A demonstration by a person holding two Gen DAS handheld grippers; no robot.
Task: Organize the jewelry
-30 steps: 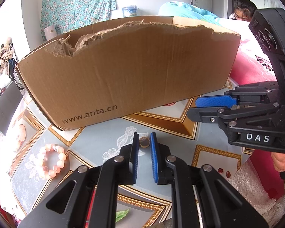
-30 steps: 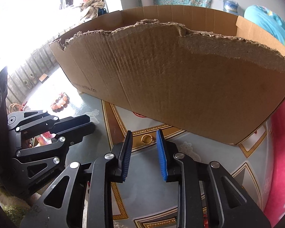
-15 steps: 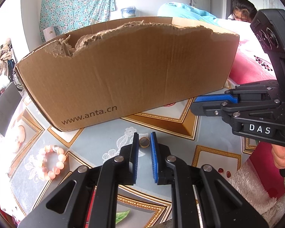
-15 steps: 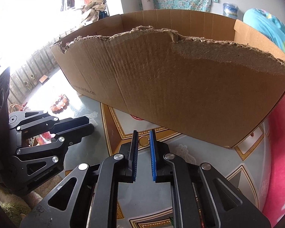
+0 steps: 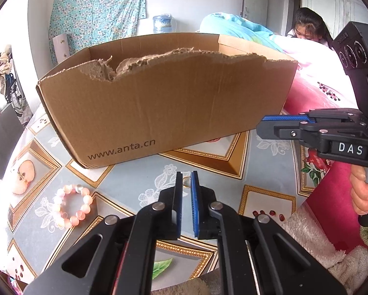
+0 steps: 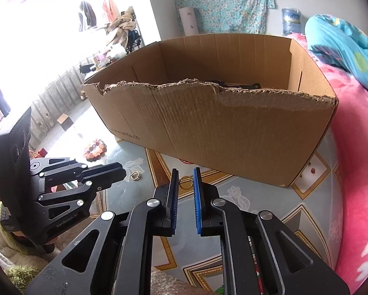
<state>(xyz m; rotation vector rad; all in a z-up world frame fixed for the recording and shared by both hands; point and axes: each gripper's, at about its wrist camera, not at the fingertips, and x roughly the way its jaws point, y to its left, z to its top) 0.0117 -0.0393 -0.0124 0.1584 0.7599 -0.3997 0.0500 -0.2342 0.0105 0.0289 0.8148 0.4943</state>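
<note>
Black grippers (image 5: 186, 179), blue-padded fingers (image 6: 197, 196), silver screws

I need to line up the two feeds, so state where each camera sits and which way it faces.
Left wrist: on the left gripper, aimed down and forward at the cardboard box and patterned table; its own fingers, the right gripper and a hand show.
Right wrist: on the right gripper, facing the same box from further right; its fingers, a gold ring between them, and the left gripper show.
Shared: box, table, pink bead bracelet.
</note>
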